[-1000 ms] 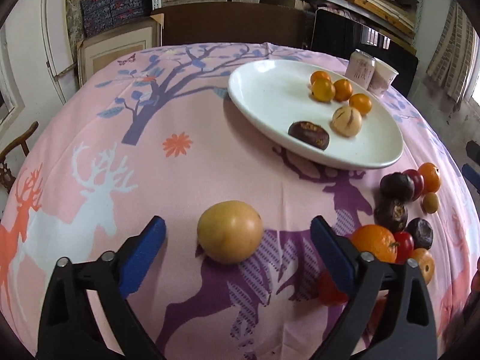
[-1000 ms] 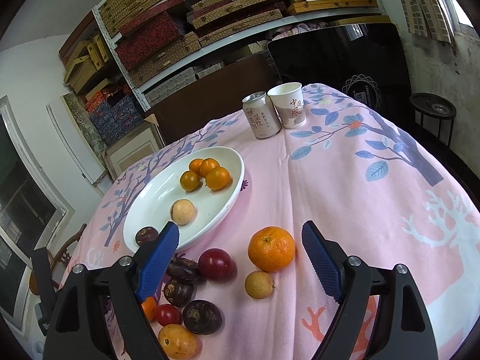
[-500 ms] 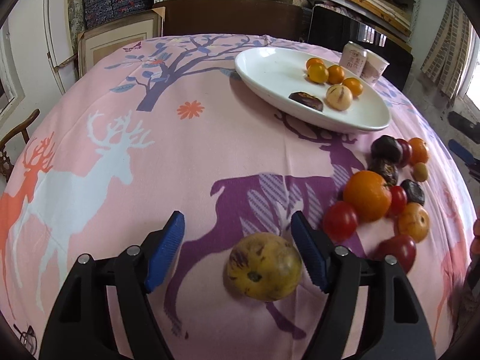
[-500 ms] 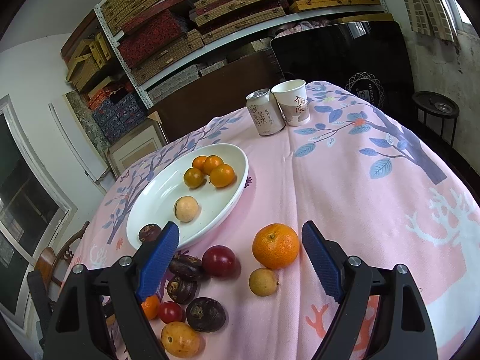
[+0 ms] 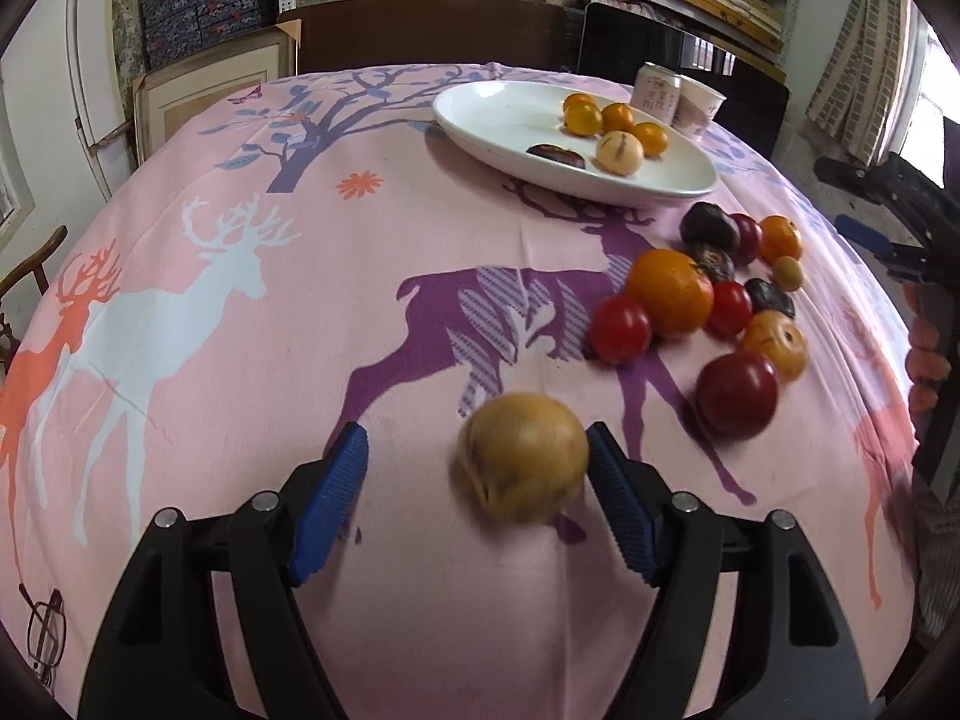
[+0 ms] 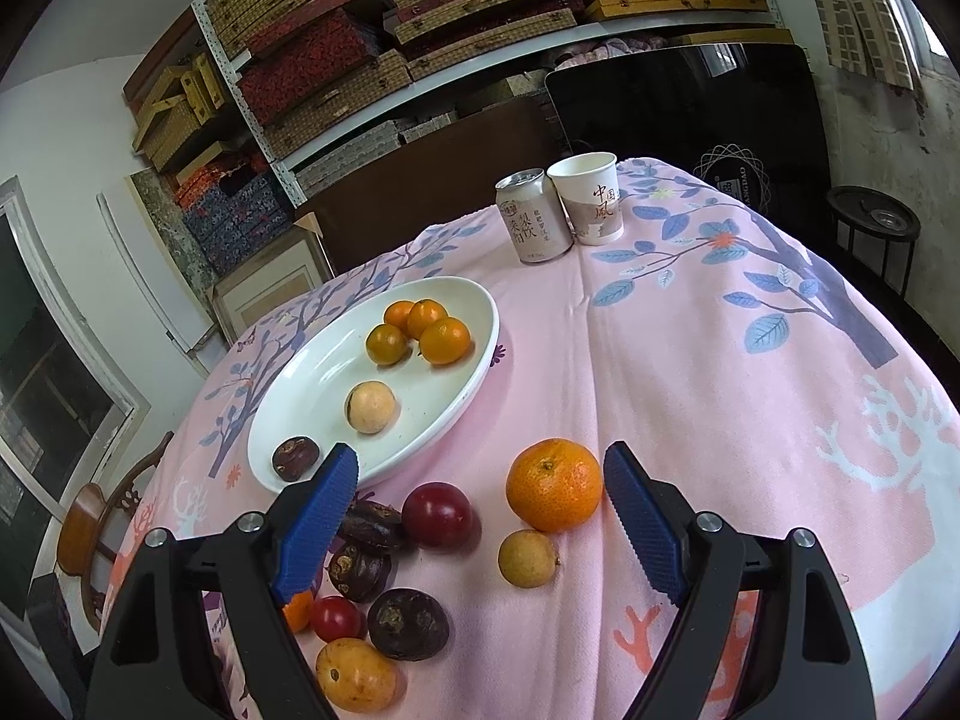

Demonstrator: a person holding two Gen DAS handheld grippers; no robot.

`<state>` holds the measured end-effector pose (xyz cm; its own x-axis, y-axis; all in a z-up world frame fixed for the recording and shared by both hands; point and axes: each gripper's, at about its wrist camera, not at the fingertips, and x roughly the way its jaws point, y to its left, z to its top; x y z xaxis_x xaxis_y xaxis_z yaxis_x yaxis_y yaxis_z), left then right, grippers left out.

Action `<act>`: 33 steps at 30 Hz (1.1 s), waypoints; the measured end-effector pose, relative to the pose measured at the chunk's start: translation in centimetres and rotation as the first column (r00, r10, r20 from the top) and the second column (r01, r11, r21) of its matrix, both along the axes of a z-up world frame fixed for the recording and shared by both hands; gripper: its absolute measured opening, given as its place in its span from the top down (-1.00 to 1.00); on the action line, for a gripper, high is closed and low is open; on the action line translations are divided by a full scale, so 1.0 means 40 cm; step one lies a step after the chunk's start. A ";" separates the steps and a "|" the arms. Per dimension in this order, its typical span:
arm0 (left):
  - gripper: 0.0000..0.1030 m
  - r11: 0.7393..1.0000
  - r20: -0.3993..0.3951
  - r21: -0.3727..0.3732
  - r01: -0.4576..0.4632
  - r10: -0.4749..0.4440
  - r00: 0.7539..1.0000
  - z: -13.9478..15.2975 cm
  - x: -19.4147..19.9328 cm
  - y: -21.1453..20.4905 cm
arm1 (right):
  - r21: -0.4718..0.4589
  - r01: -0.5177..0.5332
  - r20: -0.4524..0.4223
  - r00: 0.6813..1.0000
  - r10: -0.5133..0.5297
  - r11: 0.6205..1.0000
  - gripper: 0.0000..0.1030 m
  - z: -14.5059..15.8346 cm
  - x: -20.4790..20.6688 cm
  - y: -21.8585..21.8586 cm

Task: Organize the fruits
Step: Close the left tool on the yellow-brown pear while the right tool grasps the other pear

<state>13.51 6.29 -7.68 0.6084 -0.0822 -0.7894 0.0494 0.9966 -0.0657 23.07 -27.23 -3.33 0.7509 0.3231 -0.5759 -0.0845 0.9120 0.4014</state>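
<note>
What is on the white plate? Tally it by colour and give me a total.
Small orange fruits: 4
Pale tan round fruit: 1
Dark brown fruit: 1
Total on the white plate: 6

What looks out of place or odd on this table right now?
The yellow round fruit sits alone between the open left gripper fingers, touching the right one, apart from the fruit pile and white plate. It is motion-blurred, so it may be rolling. Nothing looks spilled or damaged.
</note>
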 end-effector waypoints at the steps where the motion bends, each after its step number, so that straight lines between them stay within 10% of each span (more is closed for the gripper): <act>1: -0.41 1.000 0.005 -0.008 -0.002 0.002 1.000 0.002 -0.005 0.003 | 0.001 0.000 0.000 1.000 0.000 1.000 -0.65 0.000 0.000 0.000; 8: -0.38 1.000 -0.010 0.000 0.009 -0.009 1.000 -0.006 0.022 -0.007 | -0.005 0.002 0.000 1.000 -0.002 1.000 -0.65 0.001 -0.003 0.003; 17: 0.22 0.998 -0.004 0.009 0.059 -0.059 0.998 -0.009 0.041 -0.040 | -0.011 0.000 -0.005 1.000 0.000 1.000 -0.65 -0.004 0.005 0.005; 29: 0.23 0.998 0.018 -0.050 0.035 -0.034 0.999 0.001 0.033 -0.014 | -0.129 -0.113 -0.005 0.994 0.113 0.985 -0.64 -0.038 -0.119 0.053; 33: 0.23 0.998 0.021 -0.044 0.042 -0.041 0.999 0.002 0.030 -0.017 | -0.189 -0.210 -0.034 0.978 0.207 0.959 -0.27 -0.059 -0.155 0.101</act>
